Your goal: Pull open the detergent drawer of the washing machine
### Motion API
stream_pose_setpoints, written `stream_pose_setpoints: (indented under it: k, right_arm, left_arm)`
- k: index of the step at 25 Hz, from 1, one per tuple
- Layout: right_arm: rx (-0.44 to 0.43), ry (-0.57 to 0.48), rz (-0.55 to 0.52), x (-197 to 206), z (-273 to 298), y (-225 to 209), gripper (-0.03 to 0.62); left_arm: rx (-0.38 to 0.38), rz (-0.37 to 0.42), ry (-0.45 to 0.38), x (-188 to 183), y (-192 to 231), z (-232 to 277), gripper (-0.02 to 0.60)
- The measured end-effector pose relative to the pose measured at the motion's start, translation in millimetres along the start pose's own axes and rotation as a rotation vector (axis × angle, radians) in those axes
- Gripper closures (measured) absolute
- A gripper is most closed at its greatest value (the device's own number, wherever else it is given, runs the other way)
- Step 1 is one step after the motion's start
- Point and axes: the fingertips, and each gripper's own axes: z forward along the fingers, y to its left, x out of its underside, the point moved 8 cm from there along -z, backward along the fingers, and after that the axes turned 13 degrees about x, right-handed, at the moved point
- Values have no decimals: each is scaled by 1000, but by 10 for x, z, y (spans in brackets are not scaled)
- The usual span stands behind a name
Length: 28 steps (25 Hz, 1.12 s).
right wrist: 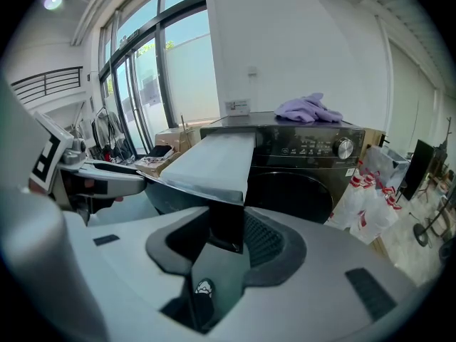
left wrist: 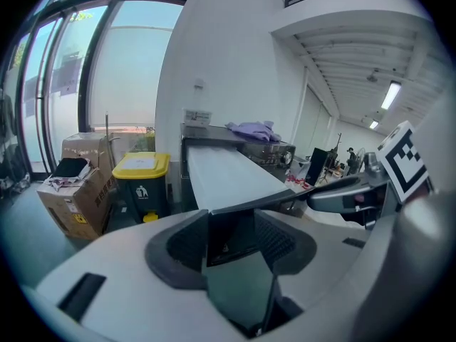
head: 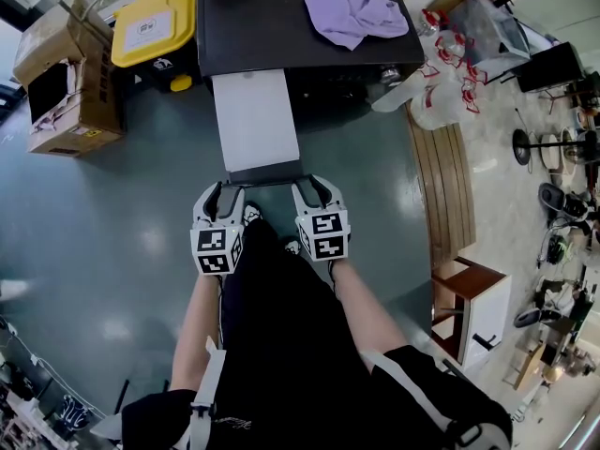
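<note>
The black washing machine [head: 281, 26] stands ahead, and its long white detergent drawer [head: 255, 120] sticks far out toward me. My left gripper [head: 222, 195] is shut on the left end of the drawer's dark front panel [head: 265, 174]. My right gripper [head: 314, 193] is shut on the right end. In the left gripper view the panel [left wrist: 229, 234] sits between the pads of the left gripper [left wrist: 231, 237]. The right gripper view shows the same for the right gripper [right wrist: 226, 230], with the machine's door and dial [right wrist: 306, 169] behind.
A purple cloth [head: 352, 7] lies on top of the machine. A yellow-lidded bin [head: 155, 26] and a cardboard box [head: 66, 73] stand at its left. White plastic bags [head: 441, 82] and a wooden stool [head: 473, 307] are at the right. My legs are just below the grippers.
</note>
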Motion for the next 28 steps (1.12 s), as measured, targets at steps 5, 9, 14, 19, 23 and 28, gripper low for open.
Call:
stream_pose_setpoints:
  k: [5,9,14,19,23,28]
  right_arm:
    - [-27,-8,7,69,27,-27,428]
    - [-38,8,-11,105,-40,-65,395]
    - [-31,28,-22,126,-180,-158,398]
    - [-19,39,-62,121,-348,-298,408]
    - [-16,44,-74,33,-381,-291,461]
    - [-9,6,-81,-280,-273,-184,560]
  left_arm:
    - [-32,-21,66,60,-3,25,387]
    - [-44,-73,81,101,-33,-67,387]
    - [-41,-116,90,119,-60,-226,387]
    - [-16,-127,91,26,-86,-347,387]
    - [16,-155,71,-108,-82,-342,397]
    - [78,-210,35,-365,-13,-189,519]
